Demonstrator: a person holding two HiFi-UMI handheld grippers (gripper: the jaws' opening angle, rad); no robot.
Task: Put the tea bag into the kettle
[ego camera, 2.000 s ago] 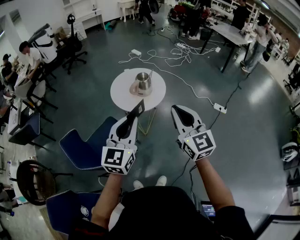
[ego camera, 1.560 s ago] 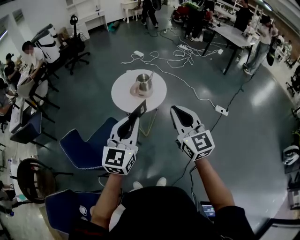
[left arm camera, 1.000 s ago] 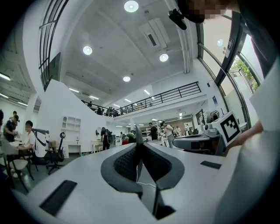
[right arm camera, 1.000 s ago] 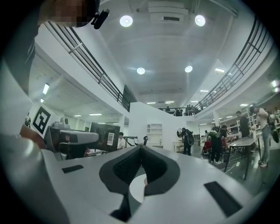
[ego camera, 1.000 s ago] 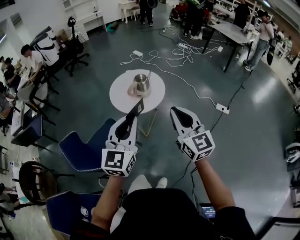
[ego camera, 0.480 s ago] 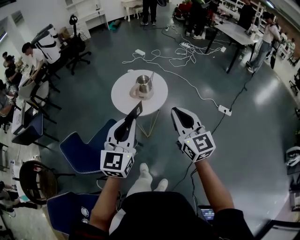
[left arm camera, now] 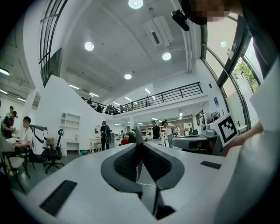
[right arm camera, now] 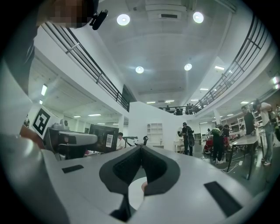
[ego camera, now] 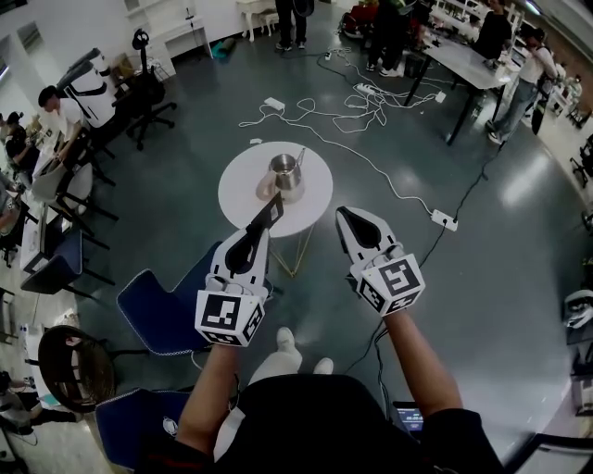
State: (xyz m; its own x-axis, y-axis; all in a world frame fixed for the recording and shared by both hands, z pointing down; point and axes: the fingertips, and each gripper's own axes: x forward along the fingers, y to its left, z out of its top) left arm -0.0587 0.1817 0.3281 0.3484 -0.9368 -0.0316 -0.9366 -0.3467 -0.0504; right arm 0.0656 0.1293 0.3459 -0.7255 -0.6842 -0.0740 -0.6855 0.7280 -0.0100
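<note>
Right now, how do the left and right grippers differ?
The left gripper is shut on a tea bag; the right gripper is shut on nothing. In the head view the left gripper angles rightward, the right gripper leftward. Both sit short of the table and kettle.

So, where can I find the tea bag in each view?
Head view: the tea bag sticks out of the left gripper, centre-left.
Left gripper view: tea bag at centre, pinched between the fingers.
Right gripper view: not in it.
Shared landmark: the person in black, standing far off.
</note>
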